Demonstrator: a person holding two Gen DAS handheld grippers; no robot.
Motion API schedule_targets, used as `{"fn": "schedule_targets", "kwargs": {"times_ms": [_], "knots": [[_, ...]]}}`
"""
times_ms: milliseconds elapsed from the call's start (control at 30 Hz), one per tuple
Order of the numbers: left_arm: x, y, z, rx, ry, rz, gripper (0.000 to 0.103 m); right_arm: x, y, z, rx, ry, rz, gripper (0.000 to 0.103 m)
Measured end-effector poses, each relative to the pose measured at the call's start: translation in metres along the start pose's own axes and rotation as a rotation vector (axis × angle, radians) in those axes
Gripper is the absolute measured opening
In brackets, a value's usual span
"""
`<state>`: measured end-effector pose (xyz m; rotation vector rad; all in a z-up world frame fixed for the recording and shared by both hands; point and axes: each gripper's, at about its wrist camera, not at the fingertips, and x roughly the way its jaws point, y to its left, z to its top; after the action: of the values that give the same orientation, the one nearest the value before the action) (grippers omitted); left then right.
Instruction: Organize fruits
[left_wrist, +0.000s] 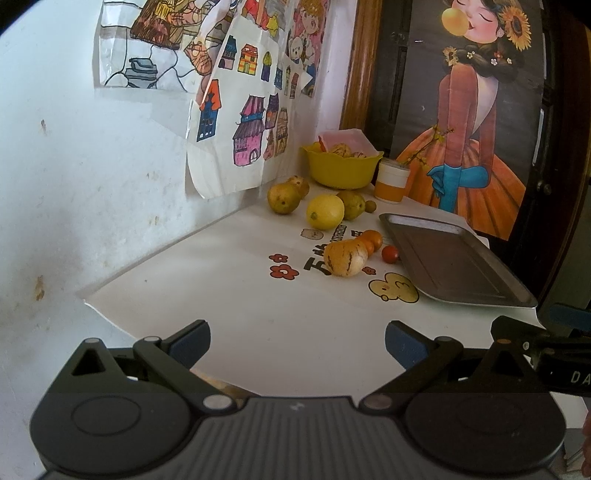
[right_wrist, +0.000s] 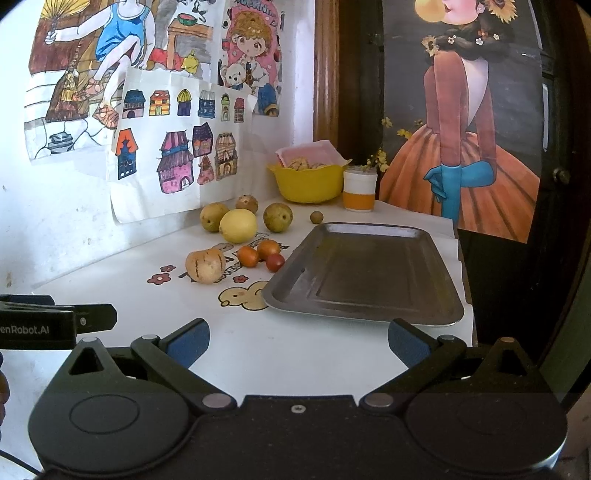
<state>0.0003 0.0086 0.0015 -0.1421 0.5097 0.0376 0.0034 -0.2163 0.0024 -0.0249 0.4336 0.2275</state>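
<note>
1. Both tools, left tool (left_wrist: 297, 341) and right tool (right_wrist: 298, 341), gape wide, holding nothing
2. Fruits such as the lemon (right_wrist: 238, 225) lie loose on the bench (right_wrist: 258, 350) beside the bare metal tray (right_wrist: 365, 277)
3. Judged: nothing moved yet; next, reach the nearest fruit, the striped melon (right_wrist: 205, 265)

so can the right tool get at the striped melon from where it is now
Probably yes. The right tool hangs open and empty above bare tabletop, and nothing stands between it and the striped melon. The tray lies off to the right, clear of that path.

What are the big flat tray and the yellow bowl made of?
The tray looks like metal: dull grey, with light glinting along its rim. The yellow bowl is probably plastic: one smooth, even colour with a wavy edge.
</note>
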Motion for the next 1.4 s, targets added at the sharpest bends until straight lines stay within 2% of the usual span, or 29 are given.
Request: {"fn": "schedule_targets", "kwargs": {"times_ms": [1000,1200,1400], "knots": [[-0.001,-0.003,-0.003,-0.003,0.008,0.011,0.103,0.002,-0.005,0.0,0.019,0.014,0.002,0.102],[0.003,-0.003,0.007,-0.003,0.017,0.012,0.103,0.008,-0.007,0.012,-0.022,0.029,0.042,0.102],[0.014,-0.001,0.025,0.005,0.03,0.037,0.103,0.02,-0.011,0.039,-0.082,0.037,0.139,0.102]]}}
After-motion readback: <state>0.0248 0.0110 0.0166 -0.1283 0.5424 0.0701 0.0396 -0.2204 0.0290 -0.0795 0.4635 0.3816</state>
